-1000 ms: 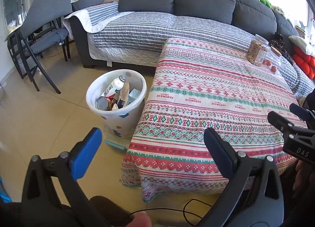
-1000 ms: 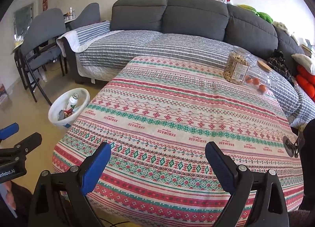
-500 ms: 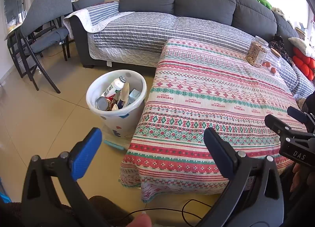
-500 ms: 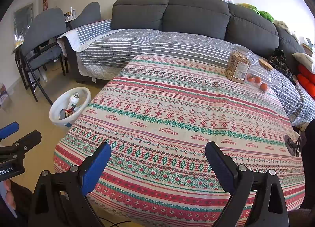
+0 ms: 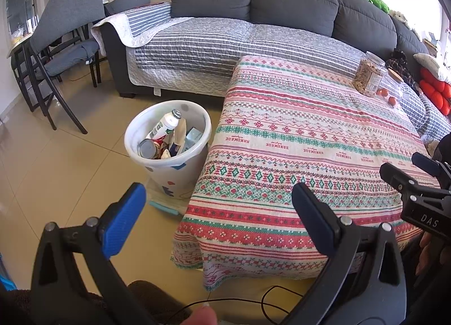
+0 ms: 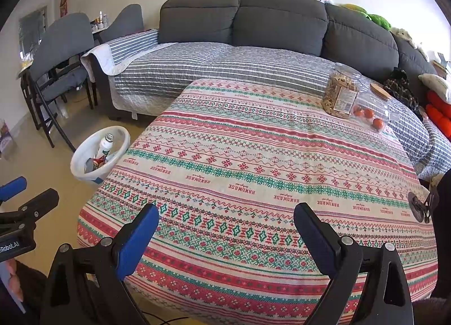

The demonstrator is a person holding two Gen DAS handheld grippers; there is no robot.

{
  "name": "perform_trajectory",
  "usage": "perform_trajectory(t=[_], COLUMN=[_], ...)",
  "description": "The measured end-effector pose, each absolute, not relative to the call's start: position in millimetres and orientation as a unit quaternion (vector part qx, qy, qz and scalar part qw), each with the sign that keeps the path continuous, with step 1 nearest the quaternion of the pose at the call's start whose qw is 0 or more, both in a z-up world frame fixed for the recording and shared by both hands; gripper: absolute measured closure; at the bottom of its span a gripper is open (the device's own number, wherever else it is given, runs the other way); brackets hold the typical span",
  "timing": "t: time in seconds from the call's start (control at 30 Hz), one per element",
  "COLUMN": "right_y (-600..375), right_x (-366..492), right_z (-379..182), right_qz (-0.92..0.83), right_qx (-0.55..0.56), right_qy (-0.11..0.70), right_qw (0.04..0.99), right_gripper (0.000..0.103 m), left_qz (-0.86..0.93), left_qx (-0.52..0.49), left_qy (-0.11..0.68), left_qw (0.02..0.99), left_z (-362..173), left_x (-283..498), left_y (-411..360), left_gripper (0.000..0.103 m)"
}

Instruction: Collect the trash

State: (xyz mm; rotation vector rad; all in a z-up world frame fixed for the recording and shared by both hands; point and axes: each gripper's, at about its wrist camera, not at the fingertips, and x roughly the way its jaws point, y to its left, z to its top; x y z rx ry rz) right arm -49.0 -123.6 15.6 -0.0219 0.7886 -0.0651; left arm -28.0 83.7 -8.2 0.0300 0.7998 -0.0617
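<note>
White trash bin [image 5: 180, 168] stood on the tile floor, just beside the near left corner of the patterned tablecloth [image 5: 310, 156].
Bin held a white bottle [image 5: 165, 125], a can [image 5: 148, 149] and cartons. Left gripper [image 5: 218, 213] hung over the table's edge, jaws wide and holding nothing; right gripper [image 6: 225, 230] hung above the cloth, jaws likewise wide and unloaded. A jar of snacks [image 6: 339, 94] and a clear box of tomatoes [image 6: 372, 115] sat at the far right corner, near the grey sofa [image 6: 242, 23].

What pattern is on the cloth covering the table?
The tablecloth has horizontal bands of red, green and white knit-style motifs, with "HANDMADE" lettering. It shows best in the right wrist view.
</note>
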Motion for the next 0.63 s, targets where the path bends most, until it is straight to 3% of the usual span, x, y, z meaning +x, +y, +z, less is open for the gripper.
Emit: perform_trajectory(t=[0.63], right_y=[-124.9], right_x=[-42.8], right_z=[13.2], right_qz=[-0.034], right_qx=[0.002], right_qy=[0.387], right_qw=[0.921], right_gripper=[0.005], left_qz=[-0.039], left_qx=[0.023], left_qy=[0.387], left_qw=[0.921], left_z=[-9.7], left_x=[-23.7], left_y=[83.9], left_gripper=[0.001])
